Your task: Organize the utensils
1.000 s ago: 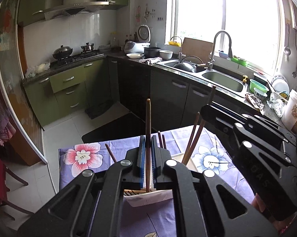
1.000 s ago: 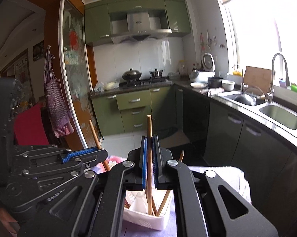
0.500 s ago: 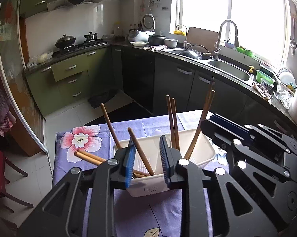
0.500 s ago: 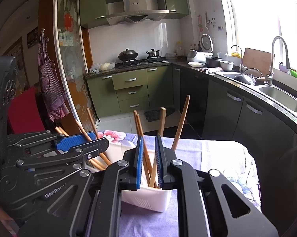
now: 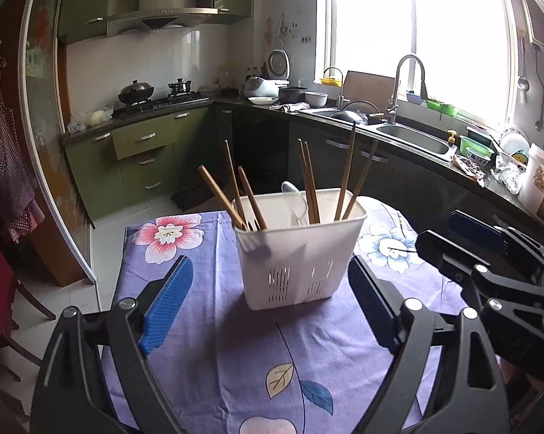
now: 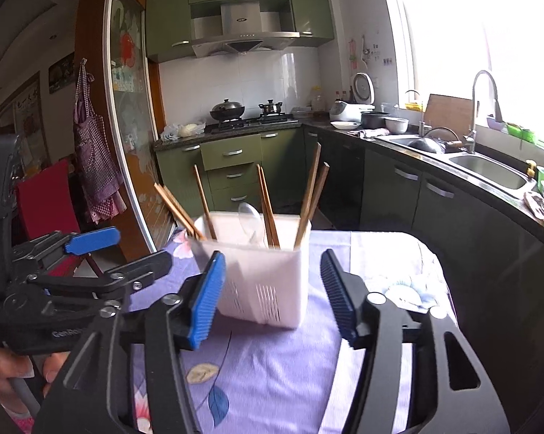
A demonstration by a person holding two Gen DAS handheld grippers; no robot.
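2 hand-held grippers, left hand-held gripper [image 5: 268,302] and right hand-held gripper [image 6: 272,294], hang released and empty before the white holder [image 5: 300,253] on our cloth-covered counter [image 5: 235,343], chopsticks [image 5: 310,181] upright inside. We judge further stray utensils should go in vertically, gently.

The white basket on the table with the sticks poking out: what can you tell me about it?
The white basket looks like plastic, a tall rectangular tub with drain slits low on its walls. It stands upright on the purple flowered tablecloth. Brown wooden chopsticks lean in it at several angles, grouped left, middle and right, and a clear spoon stands among them. Neither open gripper touches it.
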